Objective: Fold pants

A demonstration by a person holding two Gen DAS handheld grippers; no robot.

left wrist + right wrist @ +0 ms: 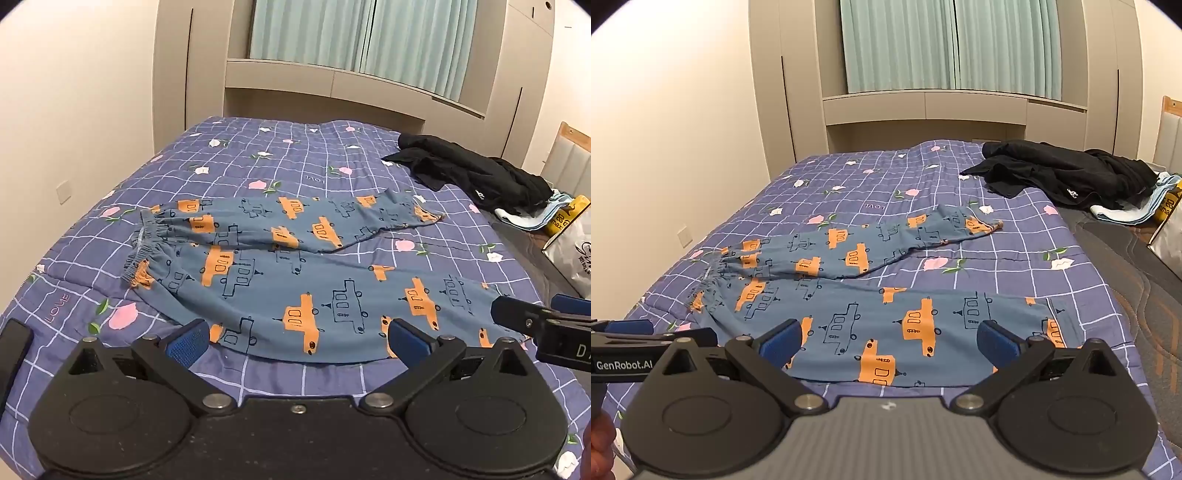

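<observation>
Blue pants [280, 280] with orange car prints lie spread on the bed, waistband at the left, both legs running right; they also show in the right wrist view [871, 314]. My left gripper [297, 341] is open and empty, hovering over the near leg's front edge. My right gripper [888, 341] is open and empty, over the near leg toward its cuff. The right gripper's fingers [517, 317] show at the right edge of the left wrist view. The left gripper's fingers [683, 336] show at the left edge of the right wrist view.
The bed has a purple checked quilt [295, 158] with pink flowers. Black clothes [472, 173] lie at the far right, also in the right wrist view [1067, 173]. A light blue cloth [532, 218] and a white bag [572, 251] sit at the right edge. A wall is to the left.
</observation>
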